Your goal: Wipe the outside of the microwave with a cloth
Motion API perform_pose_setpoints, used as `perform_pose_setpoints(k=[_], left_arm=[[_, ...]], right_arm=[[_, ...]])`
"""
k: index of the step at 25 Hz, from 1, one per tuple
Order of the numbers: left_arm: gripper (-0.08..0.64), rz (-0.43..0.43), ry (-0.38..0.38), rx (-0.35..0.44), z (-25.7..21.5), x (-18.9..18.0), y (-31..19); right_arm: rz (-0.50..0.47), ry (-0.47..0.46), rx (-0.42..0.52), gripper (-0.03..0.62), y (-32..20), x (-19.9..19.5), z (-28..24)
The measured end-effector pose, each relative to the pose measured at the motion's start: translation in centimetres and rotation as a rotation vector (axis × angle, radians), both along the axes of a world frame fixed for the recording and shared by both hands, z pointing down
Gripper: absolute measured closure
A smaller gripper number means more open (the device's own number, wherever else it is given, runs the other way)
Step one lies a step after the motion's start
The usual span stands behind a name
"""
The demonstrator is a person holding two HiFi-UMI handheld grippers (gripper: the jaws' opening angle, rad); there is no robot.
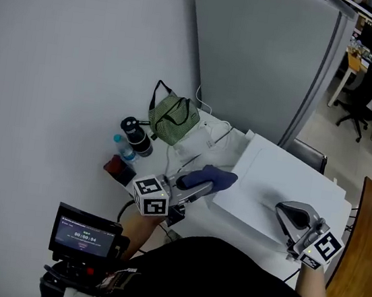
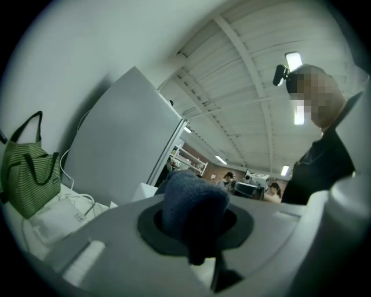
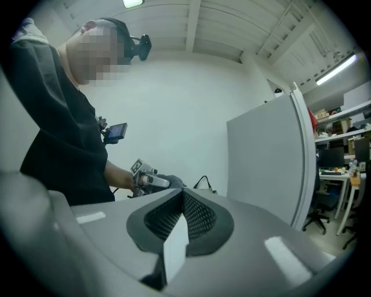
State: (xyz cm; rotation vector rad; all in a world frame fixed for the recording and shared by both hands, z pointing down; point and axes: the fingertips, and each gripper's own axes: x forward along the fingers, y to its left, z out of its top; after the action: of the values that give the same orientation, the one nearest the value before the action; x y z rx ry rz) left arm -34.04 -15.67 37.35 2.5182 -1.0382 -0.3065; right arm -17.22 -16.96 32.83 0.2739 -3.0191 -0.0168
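Blue cloth [image 2: 191, 203] sits bunched between the left gripper's [image 1: 200, 188] jaws, pressed against the left edge of the white microwave [image 1: 283, 181]. The right gripper [image 1: 283, 210] rests on the microwave's top, jaws closed together. A green striped bag [image 1: 171, 119] stands beyond the cloth.

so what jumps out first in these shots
The dark blue cloth clamped in the left gripper stands out, held at the left edge of the white box-shaped microwave in mid-table. Next comes the right gripper lying on the microwave's top, then the green striped fabric bag behind by the wall.
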Motion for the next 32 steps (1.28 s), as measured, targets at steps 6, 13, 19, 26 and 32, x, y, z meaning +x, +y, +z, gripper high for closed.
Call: perform_pose_setpoints(k=[6, 13, 19, 26, 32], left_arm=[[0.501, 0.063, 0.069, 0.012, 2.7, -3.8, -6.9], [0.502, 0.076, 0.036, -0.015, 5.3, -5.4, -15.3], [0.502, 0.146, 0.011, -0.011, 7.3, -3.0, -20.0], [0.501, 0.253, -0.096, -0.032, 10.1, 1.5, -22.1], [0.504, 0.315, -0.201, -0.105, 14.2, 2.7, -25.1]], right_arm=[[0.131, 0.115, -0.028, 0.586, -2.4, -2.2, 0.7], [0.237, 0.245, -0.037, 0.586, -1.1, -1.9, 0.3], [0.256, 0.307, -0.029, 0.586, -3.2, -1.5, 0.4], [0.251, 0.377, -0.04, 0.586, -5.9, -0.4, 1.7], [0.272, 0.401, -0.04, 0.586, -7.4, 0.5, 2.1]])
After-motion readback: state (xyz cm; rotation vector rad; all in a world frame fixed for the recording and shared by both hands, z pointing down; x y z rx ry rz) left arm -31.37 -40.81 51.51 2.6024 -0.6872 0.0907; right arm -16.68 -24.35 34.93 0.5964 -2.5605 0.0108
